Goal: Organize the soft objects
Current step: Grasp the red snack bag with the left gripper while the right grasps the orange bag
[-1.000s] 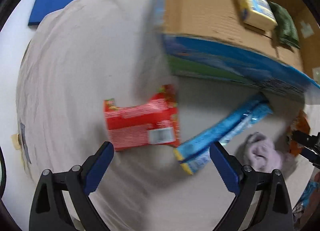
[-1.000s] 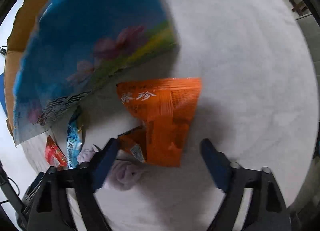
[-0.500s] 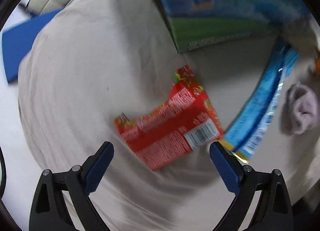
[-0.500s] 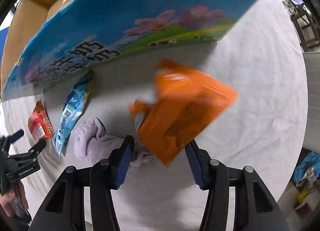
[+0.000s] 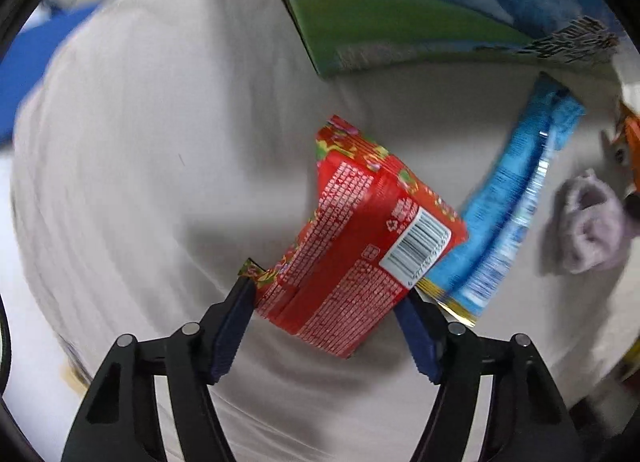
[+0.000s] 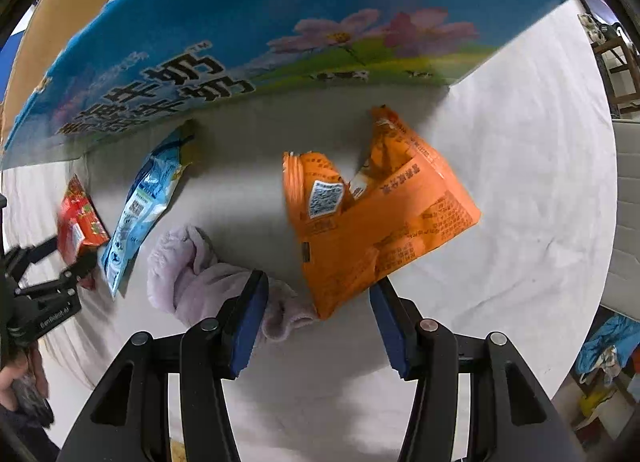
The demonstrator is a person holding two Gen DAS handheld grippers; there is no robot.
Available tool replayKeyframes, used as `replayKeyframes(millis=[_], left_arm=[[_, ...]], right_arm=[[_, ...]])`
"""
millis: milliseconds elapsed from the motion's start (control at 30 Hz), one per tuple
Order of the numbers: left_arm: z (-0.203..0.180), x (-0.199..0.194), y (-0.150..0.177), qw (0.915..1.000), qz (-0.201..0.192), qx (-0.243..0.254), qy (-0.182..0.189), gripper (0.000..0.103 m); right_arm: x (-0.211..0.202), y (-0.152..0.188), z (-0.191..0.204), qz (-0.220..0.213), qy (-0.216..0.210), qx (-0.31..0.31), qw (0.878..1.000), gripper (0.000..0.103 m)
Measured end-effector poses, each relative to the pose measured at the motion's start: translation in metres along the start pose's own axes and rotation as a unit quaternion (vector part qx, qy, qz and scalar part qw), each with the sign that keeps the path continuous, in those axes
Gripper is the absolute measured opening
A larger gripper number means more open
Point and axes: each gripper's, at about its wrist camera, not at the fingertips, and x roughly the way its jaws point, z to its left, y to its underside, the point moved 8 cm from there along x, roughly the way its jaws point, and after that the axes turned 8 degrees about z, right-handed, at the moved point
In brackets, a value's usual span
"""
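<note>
A red snack packet (image 5: 360, 246) sits between the pads of my left gripper (image 5: 326, 302), whose jaws have closed in on its two edges and grip it. An orange snack bag (image 6: 376, 218) sits between the pads of my right gripper (image 6: 320, 298); the right pad touches its edge, the left pad stands a little apart. A blue packet (image 5: 508, 206) and a lilac fleece sock (image 5: 592, 230) lie between them on the grey cloth. Both show in the right wrist view too: the blue packet (image 6: 148, 198) and the sock (image 6: 192, 270).
A large blue printed cardboard box (image 6: 280, 22) stands open at the back, with a packet inside. The grey cloth (image 5: 140, 142) covers a round table. A blue mat (image 5: 24, 74) lies off the far left. Chairs and clutter stand right of the table (image 6: 624, 222).
My left gripper moved forward and closed from wide open onto the red packet. My right gripper narrowed around the orange bag, which shifted and crumpled.
</note>
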Motion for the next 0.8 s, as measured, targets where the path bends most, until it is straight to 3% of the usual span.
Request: replayKeyframes(millis=[133, 200, 267, 333, 400, 500, 633, 800], left_arm=[[-0.022, 0.003, 0.019, 0.9959, 0.033, -0.056, 0.063, 0.066], [-0.031, 0.004, 0.027, 0.9895, 0.035, -0.090, 0.107, 0.066], [-0.037, 0.003, 0.025, 0.9856, 0.029, -0.107, 0.127, 0.066], [-0.039, 0.003, 0.024, 0.9833, 0.024, -0.123, 0.132, 0.066], [-0.038, 0.002, 0.025, 0.9813, 0.013, -0.134, 0.137, 0.065], [-0.036, 0.007, 0.036, 0.9836, 0.013, -0.126, 0.128, 0.058], [-0.035, 0.010, 0.051, 0.9869, 0.015, -0.114, 0.114, 0.059], [-0.025, -0.011, 0.054, 0.9841, -0.009, -0.140, 0.109, 0.059]], right_arm=[[-0.005, -0.004, -0.008, -0.002, -0.021, 0.008, 1.000, 0.055], [-0.003, -0.006, -0.017, -0.001, -0.032, 0.024, 0.999, 0.055], [0.001, -0.008, -0.022, 0.003, -0.046, 0.038, 0.998, 0.055], [0.003, -0.009, -0.027, 0.006, -0.054, 0.043, 0.998, 0.038], [0.004, -0.003, -0.030, 0.012, -0.052, 0.034, 0.998, 0.031], [0.005, 0.008, -0.038, 0.020, -0.035, 0.018, 0.999, 0.028], [0.007, 0.026, -0.042, 0.041, -0.013, -0.018, 0.999, 0.028], [-0.004, 0.022, -0.046, -0.015, 0.048, -0.037, 0.998, 0.031]])
